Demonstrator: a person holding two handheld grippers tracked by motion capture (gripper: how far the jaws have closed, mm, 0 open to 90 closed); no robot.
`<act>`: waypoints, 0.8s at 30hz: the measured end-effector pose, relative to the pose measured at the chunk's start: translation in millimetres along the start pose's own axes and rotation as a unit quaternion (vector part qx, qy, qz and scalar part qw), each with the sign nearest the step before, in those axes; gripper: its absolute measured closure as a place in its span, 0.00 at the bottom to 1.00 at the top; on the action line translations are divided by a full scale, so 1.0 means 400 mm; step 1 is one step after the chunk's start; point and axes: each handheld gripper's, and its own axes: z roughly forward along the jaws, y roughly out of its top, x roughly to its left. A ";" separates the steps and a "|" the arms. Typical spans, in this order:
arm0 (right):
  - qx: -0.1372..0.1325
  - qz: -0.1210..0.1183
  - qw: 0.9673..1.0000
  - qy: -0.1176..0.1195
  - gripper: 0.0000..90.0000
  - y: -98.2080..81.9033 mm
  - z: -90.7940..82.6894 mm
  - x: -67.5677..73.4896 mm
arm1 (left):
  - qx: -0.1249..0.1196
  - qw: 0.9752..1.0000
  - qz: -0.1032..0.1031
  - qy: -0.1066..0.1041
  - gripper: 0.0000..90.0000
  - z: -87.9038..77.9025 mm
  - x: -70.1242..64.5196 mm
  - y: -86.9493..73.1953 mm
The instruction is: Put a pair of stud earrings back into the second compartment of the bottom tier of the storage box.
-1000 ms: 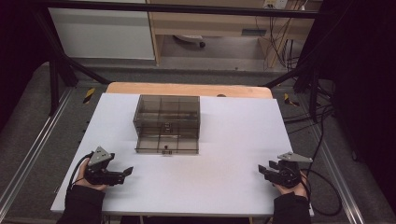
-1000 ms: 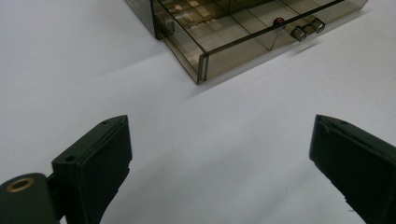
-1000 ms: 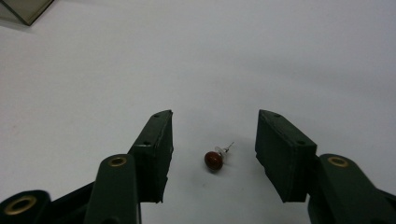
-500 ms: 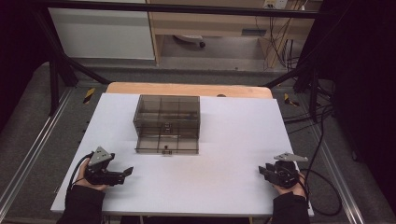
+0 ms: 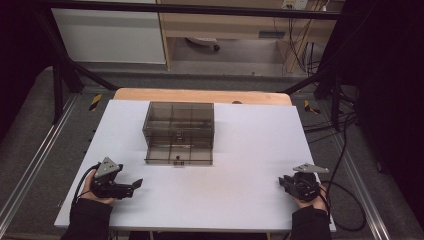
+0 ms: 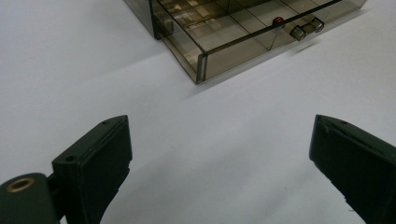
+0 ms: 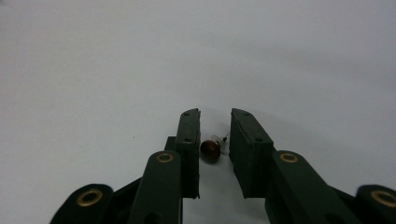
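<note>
- Dark-red and glossy, a tiny bulb-like bead (image 7: 210, 150) with a clear tail and thin wire is lying on the white worktop (image 5: 240, 150) near its front right corner, between the right gripper's (image 7: 214, 116) jaws.
- Those jaws have just been closing around it; they are standing nearly together, one pad touching the bead, a sliver showing on the other side.
- It is looking light, hard, slippery and perhaps fragile, so I'd be pinching its round body gently, not the wire.
- Near the front left corner, the left gripper (image 6: 219, 140) is gaping wide, holding nothing, facing the smoky plastic drawer box (image 5: 179, 131).
</note>
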 end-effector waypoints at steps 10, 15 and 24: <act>0.002 -0.005 1.000 0.001 0.87 0.001 0.001 0.000 | 0.000 1.000 0.000 0.000 0.07 0.000 0.000 0.000; 0.005 -0.004 1.000 0.001 0.87 0.003 0.000 0.000 | 0.000 1.000 0.000 0.000 0.07 0.000 0.000 0.000; -0.008 -0.007 1.000 0.008 0.87 0.016 -0.008 0.007 | 0.001 1.000 0.001 0.001 0.07 0.001 0.000 0.001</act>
